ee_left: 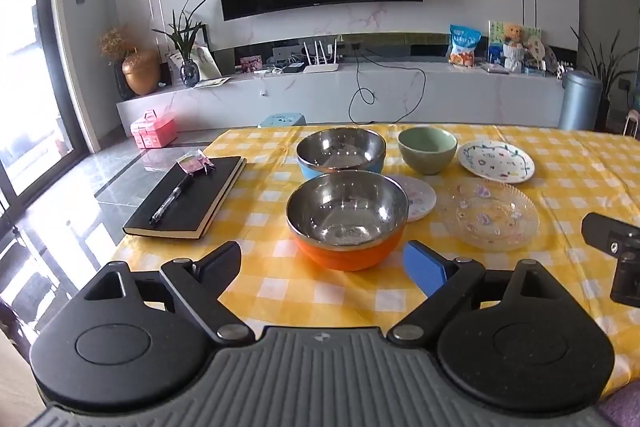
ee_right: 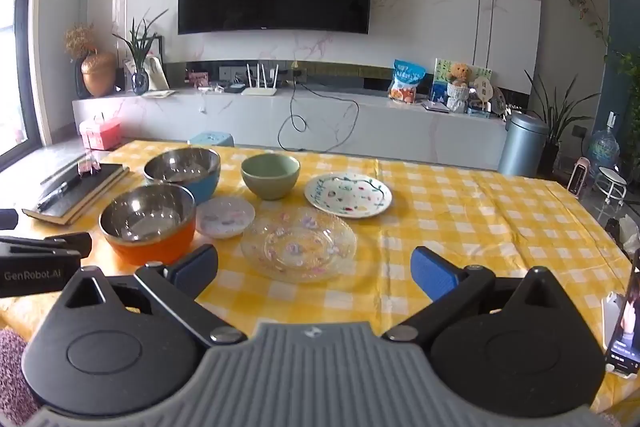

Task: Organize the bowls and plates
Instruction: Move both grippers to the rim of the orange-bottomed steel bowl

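Observation:
An orange bowl with a steel inside (ee_left: 346, 221) (ee_right: 149, 223) stands just ahead of my open left gripper (ee_left: 324, 265). Behind it is a blue steel-lined bowl (ee_left: 341, 150) (ee_right: 183, 167). A green bowl (ee_left: 427, 149) (ee_right: 270, 174) stands further right. A small white plate (ee_left: 420, 197) (ee_right: 225, 217), a clear glass plate (ee_left: 491, 214) (ee_right: 298, 243) and a white painted plate (ee_left: 496, 161) (ee_right: 347, 194) lie on the yellow checked tablecloth (ee_left: 280, 287). My right gripper (ee_right: 316, 275) is open and empty, just in front of the glass plate.
A black notebook with a pen and a pink clip (ee_left: 188, 201) (ee_right: 76, 193) lies at the table's left edge. A phone (ee_right: 626, 319) stands at the right edge. Beyond the table are a TV cabinet (ee_left: 340, 91), a stool and a bin (ee_right: 522, 145).

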{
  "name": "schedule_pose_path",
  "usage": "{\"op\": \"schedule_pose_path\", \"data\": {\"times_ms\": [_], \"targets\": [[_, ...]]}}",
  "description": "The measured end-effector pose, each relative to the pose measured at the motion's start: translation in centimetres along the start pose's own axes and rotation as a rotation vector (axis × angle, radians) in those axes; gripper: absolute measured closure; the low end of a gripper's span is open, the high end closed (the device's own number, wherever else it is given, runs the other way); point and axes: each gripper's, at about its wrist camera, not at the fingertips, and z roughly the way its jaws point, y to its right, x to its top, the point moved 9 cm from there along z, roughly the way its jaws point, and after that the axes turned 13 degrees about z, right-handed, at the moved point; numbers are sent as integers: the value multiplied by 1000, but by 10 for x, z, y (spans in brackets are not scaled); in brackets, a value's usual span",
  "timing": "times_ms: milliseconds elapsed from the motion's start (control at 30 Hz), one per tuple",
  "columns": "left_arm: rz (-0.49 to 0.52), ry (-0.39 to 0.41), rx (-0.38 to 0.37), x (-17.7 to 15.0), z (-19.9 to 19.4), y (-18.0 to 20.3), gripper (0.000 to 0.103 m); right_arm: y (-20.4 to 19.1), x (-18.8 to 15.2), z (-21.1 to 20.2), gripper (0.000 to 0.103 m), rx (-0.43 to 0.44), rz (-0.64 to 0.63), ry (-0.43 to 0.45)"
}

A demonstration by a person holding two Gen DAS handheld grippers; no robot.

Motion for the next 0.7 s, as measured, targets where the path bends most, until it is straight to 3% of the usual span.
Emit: {"op": "schedule_pose_path", "data": {"times_ms": [133, 267, 567, 700], "targets": [[-58, 2, 5, 3, 0, -13, 1, -8, 4, 11, 2, -9, 20, -11], [-90, -9, -24, 4, 9, -21, 15, -17, 2, 27, 3, 36, 85, -64], [-190, -24, -51, 7, 31, -47, 18, -64, -8, 66, 3, 87, 58, -146], [-211, -55, 13, 6, 48, -65, 19, -76, -11, 91, 3, 72, 34, -200]]}}
